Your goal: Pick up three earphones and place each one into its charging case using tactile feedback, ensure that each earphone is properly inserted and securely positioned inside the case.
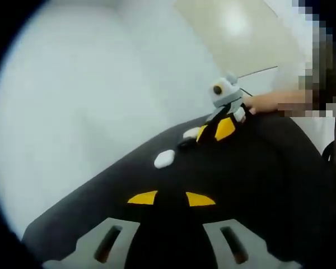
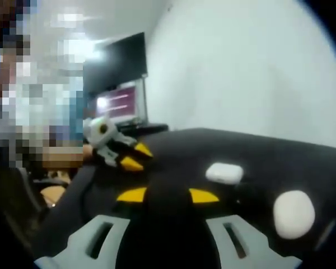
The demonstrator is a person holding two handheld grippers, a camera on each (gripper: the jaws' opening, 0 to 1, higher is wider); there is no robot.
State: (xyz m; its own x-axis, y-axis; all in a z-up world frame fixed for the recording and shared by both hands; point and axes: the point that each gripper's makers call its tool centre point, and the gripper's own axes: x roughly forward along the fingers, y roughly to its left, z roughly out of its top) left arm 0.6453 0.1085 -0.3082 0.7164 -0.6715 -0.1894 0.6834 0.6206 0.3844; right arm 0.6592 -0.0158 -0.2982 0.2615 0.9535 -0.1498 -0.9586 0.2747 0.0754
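- Left gripper (image 1: 171,198), left gripper view: jaws standing spread, yellow-tipped, nothing between them, hovering over a black tabletop (image 1: 101,202).
- Just past those tips, a small white charging case (image 1: 164,158) is lying on the black surface, lid shut as far as the blur allows.
- Farther along, the right gripper (image 1: 217,130) is coming in from the far side, tips down close to the tabletop beside a second white case (image 1: 191,133); a dark item next to that case is too blurred to name. A hand (image 1: 269,103) is gripping it from behind.
- Right gripper, right gripper view (image 2: 168,195): jaws parted, holding nothing.
- Ahead and right of its tips a white case (image 2: 224,173) is sitting flat; nearer the edge of view, a rounder white case (image 2: 294,213) is resting apart from it.
- Across the tabletop the left gripper is showing in this view, tips angled toward the surface.
- No loose earphone can be made out; the pictures are too soft.
- Background: a lit screen (image 2: 119,102) against a pale wall (image 2: 252,67).
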